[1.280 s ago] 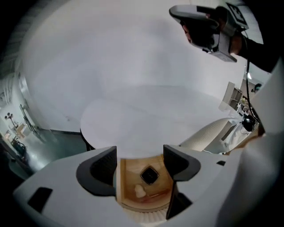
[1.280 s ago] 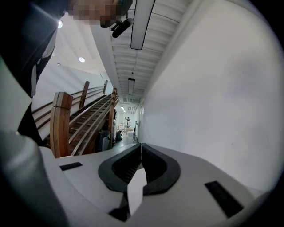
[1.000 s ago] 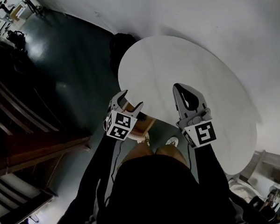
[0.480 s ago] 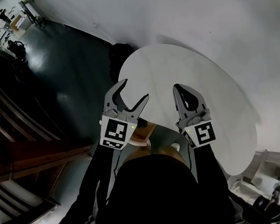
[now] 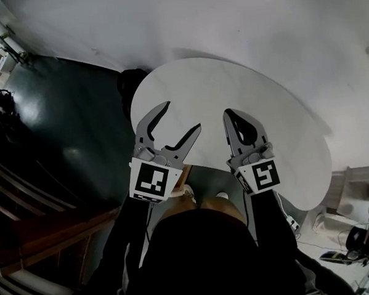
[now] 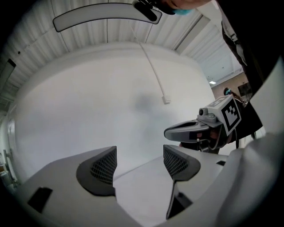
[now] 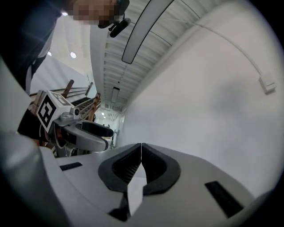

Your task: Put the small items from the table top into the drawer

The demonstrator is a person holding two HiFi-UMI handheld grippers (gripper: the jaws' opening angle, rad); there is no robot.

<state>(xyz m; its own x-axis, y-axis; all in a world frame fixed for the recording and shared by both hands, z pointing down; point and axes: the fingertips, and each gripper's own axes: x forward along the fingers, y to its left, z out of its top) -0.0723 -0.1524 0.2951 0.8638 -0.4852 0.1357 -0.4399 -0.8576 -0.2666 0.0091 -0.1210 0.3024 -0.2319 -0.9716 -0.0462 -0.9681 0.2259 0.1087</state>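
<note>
A round white table (image 5: 255, 91) lies in front of me in the head view, and I see no small items on its top. My left gripper (image 5: 181, 117) hangs open over the table's near left edge with nothing between its jaws (image 6: 137, 164). Just to its right, my right gripper (image 5: 229, 114) is shut and holds nothing (image 7: 141, 155). A sliver of the wooden drawer (image 5: 180, 175) shows under the table edge, behind the left gripper. Each gripper view looks at the white wall and catches the other gripper, the right gripper (image 6: 195, 131) and the left gripper (image 7: 84, 133).
Dark glossy floor (image 5: 66, 119) spreads to the left, with wooden stair rails (image 5: 47, 237) at the lower left. A dark object (image 5: 128, 79) sits on the floor by the table's far left edge. Bags and cables (image 5: 359, 239) lie at the lower right.
My left gripper has risen from down by the wooden drawer to above the table edge, its jaws spread wider. The right gripper has stayed shut in place. My head view has shifted.
</note>
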